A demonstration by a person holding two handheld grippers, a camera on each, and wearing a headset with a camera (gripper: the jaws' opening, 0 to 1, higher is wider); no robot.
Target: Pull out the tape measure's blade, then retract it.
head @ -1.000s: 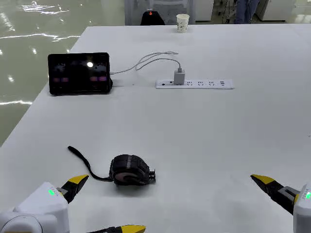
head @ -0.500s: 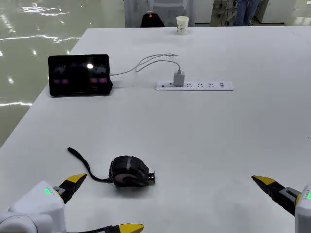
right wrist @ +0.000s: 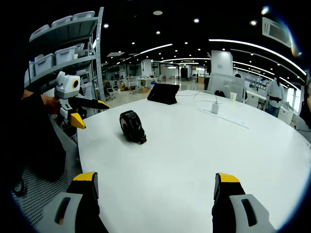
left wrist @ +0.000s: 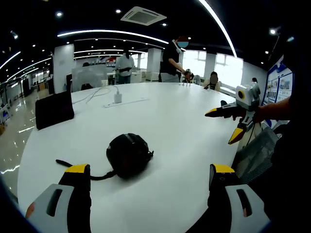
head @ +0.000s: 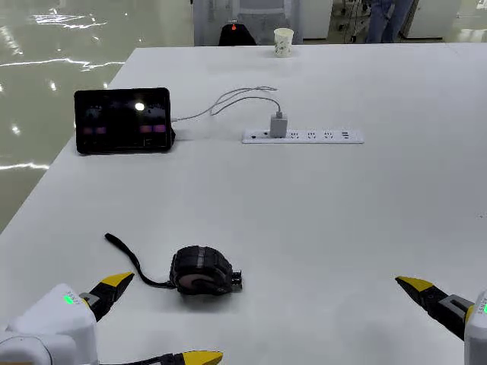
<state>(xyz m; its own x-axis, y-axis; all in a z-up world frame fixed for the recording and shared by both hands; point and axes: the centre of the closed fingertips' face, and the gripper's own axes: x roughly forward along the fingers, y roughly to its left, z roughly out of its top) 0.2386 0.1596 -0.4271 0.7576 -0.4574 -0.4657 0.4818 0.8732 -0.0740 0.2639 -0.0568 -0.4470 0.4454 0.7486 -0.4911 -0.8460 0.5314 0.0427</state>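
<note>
Tabletop (head: 327,228): tape measure (head: 202,270) (near edge)

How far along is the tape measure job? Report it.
Done: nothing. The black round tape measure lies on the white table with no blade drawn out. In hand: nothing; the left gripper and right gripper are open, both apart from it. To do: grip it, pull the blade out, retract it.

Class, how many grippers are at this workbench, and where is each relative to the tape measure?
2. The left gripper is at the near edge, just left of the tape measure, jaws open. The right gripper is far to its right, also open. None seems hidden.
</note>
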